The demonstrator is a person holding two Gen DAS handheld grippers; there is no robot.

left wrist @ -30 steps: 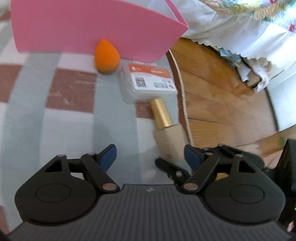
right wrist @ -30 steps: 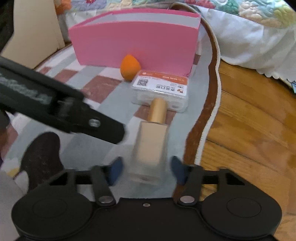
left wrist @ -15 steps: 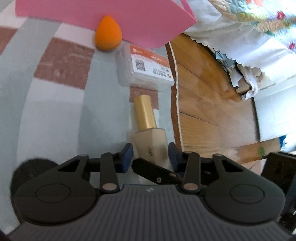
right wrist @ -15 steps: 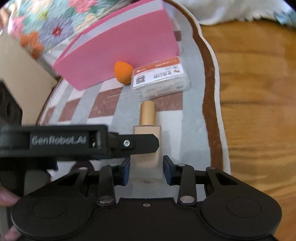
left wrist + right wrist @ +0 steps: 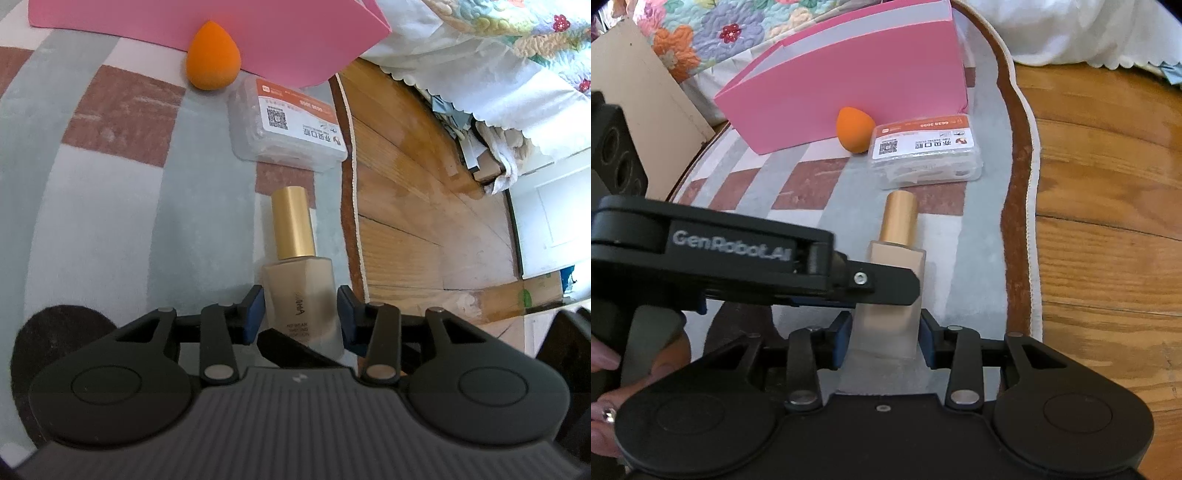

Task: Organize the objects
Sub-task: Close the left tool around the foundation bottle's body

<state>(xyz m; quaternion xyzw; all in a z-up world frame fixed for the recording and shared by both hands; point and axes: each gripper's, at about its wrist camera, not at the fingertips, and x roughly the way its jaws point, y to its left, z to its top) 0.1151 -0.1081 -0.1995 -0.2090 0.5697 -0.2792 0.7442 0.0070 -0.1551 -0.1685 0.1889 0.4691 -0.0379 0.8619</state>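
A beige foundation bottle (image 5: 299, 295) with a gold cap (image 5: 293, 221) is held over the rug, cap pointing away. My left gripper (image 5: 300, 317) is shut on its body from the sides. My right gripper (image 5: 884, 338) is shut on the same bottle (image 5: 890, 317) near its base. The left gripper's arm (image 5: 757, 262) crosses the right wrist view in front of the bottle. Beyond lie a clear plastic box with an orange label (image 5: 286, 127), an orange makeup sponge (image 5: 212, 55) and a pink box (image 5: 192, 18), also in the right wrist view (image 5: 857, 81).
The checked grey, white and brown rug (image 5: 110, 184) ends at a brown and white border (image 5: 1015, 184), with wooden floor (image 5: 1108, 221) to the right. Floral bedding (image 5: 498, 55) hangs at the back. A beige panel (image 5: 639, 110) stands at the left.
Both grippers have closed onto the foundation bottle. The left gripper moved right over it from an open stance. The bottle now sits gripped between both pairs of fingers.
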